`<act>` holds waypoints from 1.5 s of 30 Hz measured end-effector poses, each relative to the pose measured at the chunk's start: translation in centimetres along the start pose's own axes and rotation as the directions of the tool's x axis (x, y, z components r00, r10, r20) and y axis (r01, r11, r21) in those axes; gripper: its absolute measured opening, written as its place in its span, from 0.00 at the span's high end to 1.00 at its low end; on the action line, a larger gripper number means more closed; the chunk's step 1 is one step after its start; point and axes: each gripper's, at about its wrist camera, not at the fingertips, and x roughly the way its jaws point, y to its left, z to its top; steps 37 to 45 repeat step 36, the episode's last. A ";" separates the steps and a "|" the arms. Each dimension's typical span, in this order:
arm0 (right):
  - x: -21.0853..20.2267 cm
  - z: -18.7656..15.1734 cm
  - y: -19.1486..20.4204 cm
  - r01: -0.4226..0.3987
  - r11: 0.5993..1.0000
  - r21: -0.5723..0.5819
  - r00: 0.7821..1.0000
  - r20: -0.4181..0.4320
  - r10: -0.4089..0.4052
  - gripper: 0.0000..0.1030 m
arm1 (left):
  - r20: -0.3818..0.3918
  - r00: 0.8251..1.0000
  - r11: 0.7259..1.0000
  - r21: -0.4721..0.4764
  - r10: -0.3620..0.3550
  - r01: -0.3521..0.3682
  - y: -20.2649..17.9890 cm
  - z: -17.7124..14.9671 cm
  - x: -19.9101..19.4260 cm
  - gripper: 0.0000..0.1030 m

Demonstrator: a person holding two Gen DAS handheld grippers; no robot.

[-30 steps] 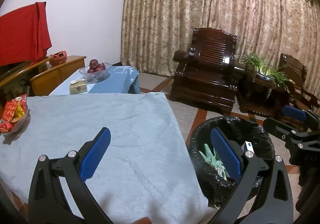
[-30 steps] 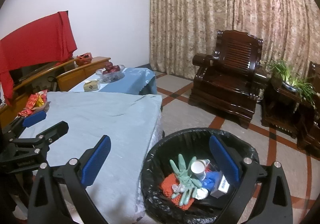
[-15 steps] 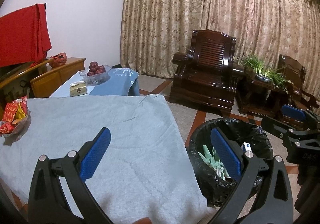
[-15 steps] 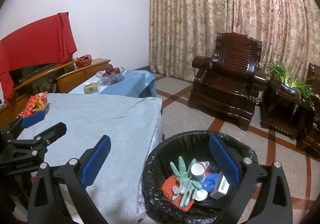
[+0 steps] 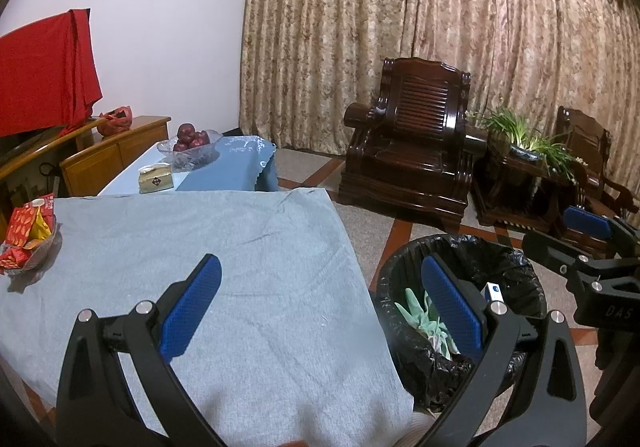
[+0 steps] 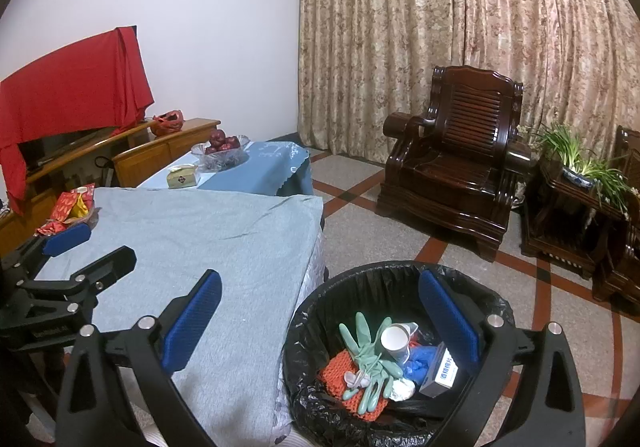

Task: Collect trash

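Observation:
A black-lined trash bin [image 6: 304,327] [image 5: 520,267] stands on the floor right of the table. Inside lie green rubber gloves [image 6: 368,347] [image 5: 416,311], a paper cup [image 6: 394,339], an orange knitted piece [image 6: 340,371], a blue crumpled item [image 6: 420,363] and a small dark box [image 6: 442,371]. My right gripper [image 6: 320,321] hangs open over the bin's left rim, nothing between its fingers. My left gripper [image 5: 320,305] stands open above the table's grey cloth [image 5: 200,247], empty. Each gripper shows at the edge of the other's view.
A dish of red snack packets [image 5: 28,235] sits at the table's left edge. Behind is a blue-clothed table [image 5: 240,163] with a fruit bowl [image 5: 190,145] and a tissue box [image 5: 156,177]. Dark wooden armchairs [image 5: 412,143] and a plant stand [image 6: 576,175] lie beyond the bin.
Both grippers have drawn back and risen slightly, so table and bin look a little farther. Both stay open and empty; the bin's contents are unchanged.

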 end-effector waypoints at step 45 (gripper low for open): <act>0.1 -0.2 -0.4 0.009 1.000 0.013 1.000 -0.009 -0.008 0.06 | -0.011 1.000 1.000 0.018 -0.006 0.006 -1.6 -0.5 0.4 0.05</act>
